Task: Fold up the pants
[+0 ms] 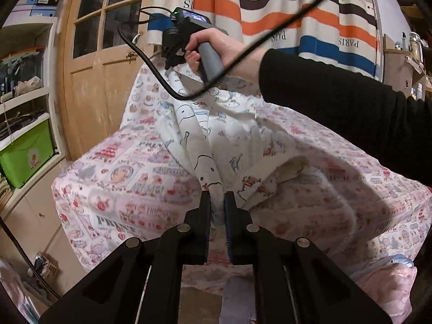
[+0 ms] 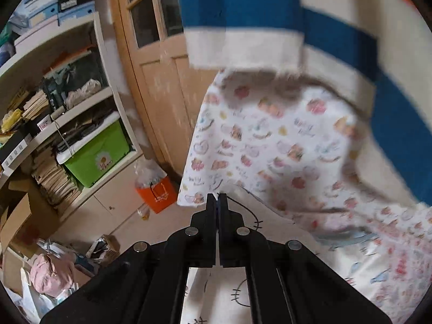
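We hold the white cartoon-print cotton pants [image 1: 216,135] stretched between both pinching tools, left tool [image 1: 216,202] and right tool [image 2: 218,198], to straighten them for folding.

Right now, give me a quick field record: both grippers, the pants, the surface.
left gripper: shut on a bunched edge of the pants
right gripper: shut on a thin edge of the pants, held higher
pants: white cartoon print, lifted and stretched between the grippers, not yet folded
surface: bed cover with pink print, below the pants
background: striped curtain, wooden door
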`<move>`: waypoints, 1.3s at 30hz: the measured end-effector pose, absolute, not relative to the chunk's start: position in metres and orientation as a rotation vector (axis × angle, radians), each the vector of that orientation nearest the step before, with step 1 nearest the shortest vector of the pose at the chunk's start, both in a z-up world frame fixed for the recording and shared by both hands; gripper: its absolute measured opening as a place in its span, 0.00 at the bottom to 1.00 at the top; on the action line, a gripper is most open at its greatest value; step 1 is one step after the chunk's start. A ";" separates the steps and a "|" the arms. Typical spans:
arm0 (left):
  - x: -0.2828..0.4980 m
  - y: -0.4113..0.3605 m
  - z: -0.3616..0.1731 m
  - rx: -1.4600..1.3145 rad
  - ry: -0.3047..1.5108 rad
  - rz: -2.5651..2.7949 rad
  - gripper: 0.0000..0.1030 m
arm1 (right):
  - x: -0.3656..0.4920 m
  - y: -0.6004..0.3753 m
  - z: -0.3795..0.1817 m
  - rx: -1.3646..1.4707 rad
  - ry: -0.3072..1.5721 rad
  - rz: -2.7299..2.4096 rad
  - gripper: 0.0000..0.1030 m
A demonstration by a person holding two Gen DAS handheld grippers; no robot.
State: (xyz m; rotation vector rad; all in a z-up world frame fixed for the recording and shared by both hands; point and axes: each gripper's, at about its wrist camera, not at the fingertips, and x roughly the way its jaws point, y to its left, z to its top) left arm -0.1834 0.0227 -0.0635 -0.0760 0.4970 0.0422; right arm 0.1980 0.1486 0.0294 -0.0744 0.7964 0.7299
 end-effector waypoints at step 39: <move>0.140 0.206 -0.022 -0.260 0.833 0.144 0.55 | 0.284 -0.109 -0.069 0.372 0.981 0.569 0.67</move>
